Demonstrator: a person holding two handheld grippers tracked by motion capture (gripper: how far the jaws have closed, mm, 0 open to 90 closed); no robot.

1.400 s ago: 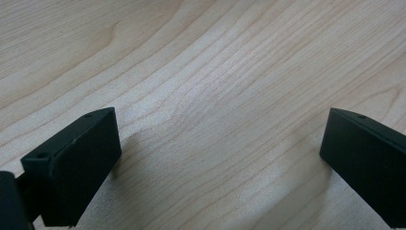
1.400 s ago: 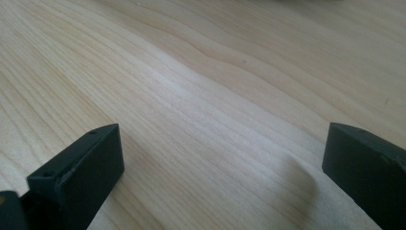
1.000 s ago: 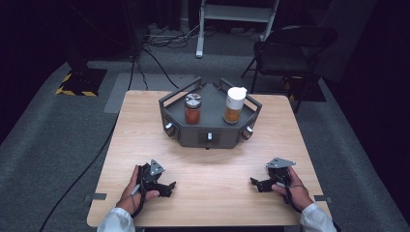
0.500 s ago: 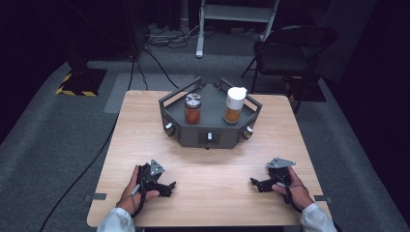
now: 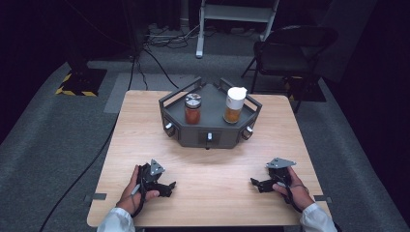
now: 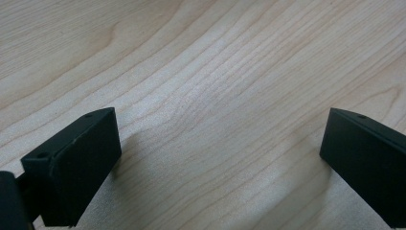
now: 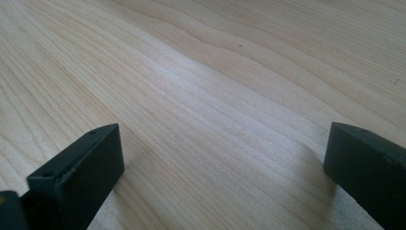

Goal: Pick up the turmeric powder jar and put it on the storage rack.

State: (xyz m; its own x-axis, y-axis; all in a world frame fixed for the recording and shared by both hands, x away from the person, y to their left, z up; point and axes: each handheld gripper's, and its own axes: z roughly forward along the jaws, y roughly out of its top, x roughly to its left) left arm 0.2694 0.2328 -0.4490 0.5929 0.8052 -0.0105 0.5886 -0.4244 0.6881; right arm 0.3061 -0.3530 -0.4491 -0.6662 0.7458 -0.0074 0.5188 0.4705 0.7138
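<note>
Resting on the table point(image 5: 212, 169) near the grey tray point(image 5: 210, 133), both grippers' jaws spread empty; its glass jars point(image 5: 192, 109) look rigid, slippery, best gripped mid-body.

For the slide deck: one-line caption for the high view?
Both open grippers, left and right, rest on the wooden table before a grey tray holding two jars.

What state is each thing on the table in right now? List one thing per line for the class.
Left hand-held gripper: open, empty, resting low on the table.
Right hand-held gripper: open, empty, low on the table.
Jar with metal lid: upright, lidded, in the grey tray.
Jar with white lid: upright, lidded, in the tray.
</note>
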